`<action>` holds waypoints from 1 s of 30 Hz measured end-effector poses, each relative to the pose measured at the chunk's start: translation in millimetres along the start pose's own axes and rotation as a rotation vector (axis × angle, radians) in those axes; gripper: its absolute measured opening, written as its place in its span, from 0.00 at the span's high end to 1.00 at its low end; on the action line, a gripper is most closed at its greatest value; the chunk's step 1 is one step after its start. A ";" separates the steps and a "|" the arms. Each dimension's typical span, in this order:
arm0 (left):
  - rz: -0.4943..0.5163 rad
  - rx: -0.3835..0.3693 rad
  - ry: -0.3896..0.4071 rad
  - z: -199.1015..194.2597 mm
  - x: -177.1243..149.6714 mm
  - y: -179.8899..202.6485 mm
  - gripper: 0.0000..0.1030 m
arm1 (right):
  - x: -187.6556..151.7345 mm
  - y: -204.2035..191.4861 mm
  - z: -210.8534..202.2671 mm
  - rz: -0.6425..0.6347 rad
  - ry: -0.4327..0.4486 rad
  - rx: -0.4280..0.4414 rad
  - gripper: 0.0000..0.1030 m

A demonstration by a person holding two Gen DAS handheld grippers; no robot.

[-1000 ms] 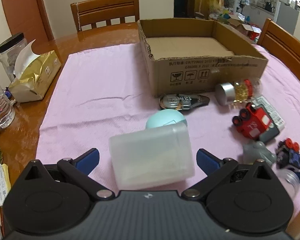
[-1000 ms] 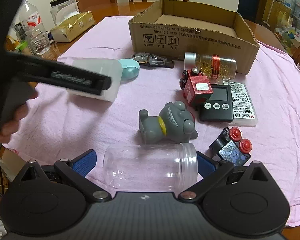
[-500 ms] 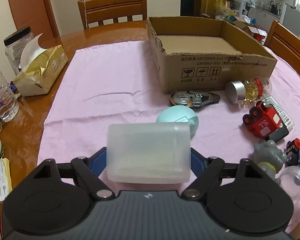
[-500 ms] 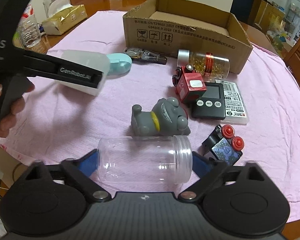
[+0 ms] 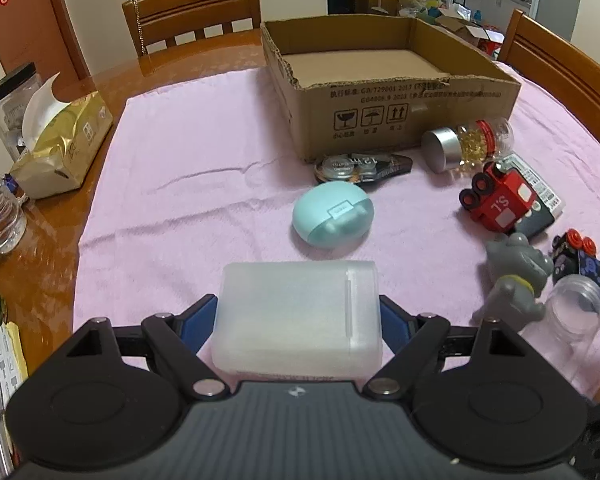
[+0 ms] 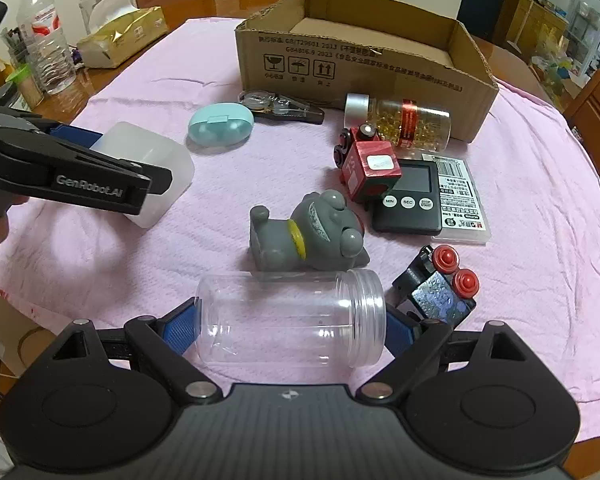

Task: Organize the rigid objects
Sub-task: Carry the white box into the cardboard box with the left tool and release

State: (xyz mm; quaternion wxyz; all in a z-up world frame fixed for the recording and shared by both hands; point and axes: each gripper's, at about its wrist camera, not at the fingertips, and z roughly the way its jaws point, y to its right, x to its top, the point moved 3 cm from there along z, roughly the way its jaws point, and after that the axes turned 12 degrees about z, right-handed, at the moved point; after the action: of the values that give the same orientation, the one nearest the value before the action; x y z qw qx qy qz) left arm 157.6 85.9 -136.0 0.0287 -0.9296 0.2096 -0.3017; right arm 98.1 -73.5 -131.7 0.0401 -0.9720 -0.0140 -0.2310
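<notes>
Left wrist view shows the left gripper (image 5: pixel 298 316) with its blue pads (image 5: pixel 198 320) pressed on both ends of a frosted plastic box (image 5: pixel 298 318), and the box looks lifted a little above the pink cloth (image 5: pixel 188 168). The right gripper (image 6: pixel 292 326) holds a clear jar (image 6: pixel 290 318) in the same way, end to end, lying crosswise between the fingers.

Both things are smooth plastic, so I think they could slip or turn in the pads on the way to the cardboard box (image 5: pixel 403 120), which stands empty at the far side. The jar is round and could roll out. The gray toy dog (image 6: pixel 305 232) and the small black toy car (image 6: pixel 439 284) lie very close to the jar; a low sweep could push them.

One second ago both grippers stood wide open around these things on the cloth. Their jaws have just been closing, and now each one grips. The other things have not moved.
</notes>
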 end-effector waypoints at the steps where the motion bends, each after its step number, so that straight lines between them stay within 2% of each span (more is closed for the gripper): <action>1: -0.008 -0.003 0.003 1.5 0.3 0.0 0.16 | 0.1 -0.1 0.4 0.001 0.000 0.000 0.09; 3: -0.026 -0.014 0.003 6.0 0.5 -0.7 0.13 | 0.0 -0.6 1.2 0.001 -0.001 0.001 0.09; 7: -0.040 -0.020 -0.025 11.1 -2.2 -0.7 0.13 | -0.4 0.2 0.9 0.010 -0.003 -0.003 0.09; 12: -0.035 -0.022 -0.025 9.7 -4.5 0.3 0.12 | -2.1 -0.1 -1.0 0.020 0.003 0.002 0.03; 23: -0.021 -0.038 -0.029 8.8 -3.9 -3.4 0.14 | -3.7 -5.0 3.0 0.020 -0.001 -0.016 0.04; 27: 0.001 -0.038 -0.038 9.8 -2.5 -1.4 0.19 | -2.7 -5.4 5.8 0.007 -0.011 -0.030 0.09; 30: 0.019 -0.043 -0.046 9.5 -2.1 -2.0 0.20 | -2.1 -5.0 5.1 0.009 -0.016 -0.027 0.10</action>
State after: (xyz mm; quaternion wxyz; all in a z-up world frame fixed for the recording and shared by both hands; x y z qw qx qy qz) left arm 162.3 87.9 -144.6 0.0165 -0.9347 0.2239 -0.2755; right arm 98.2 -68.1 -136.8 0.0278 -0.9744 -0.0066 -0.2232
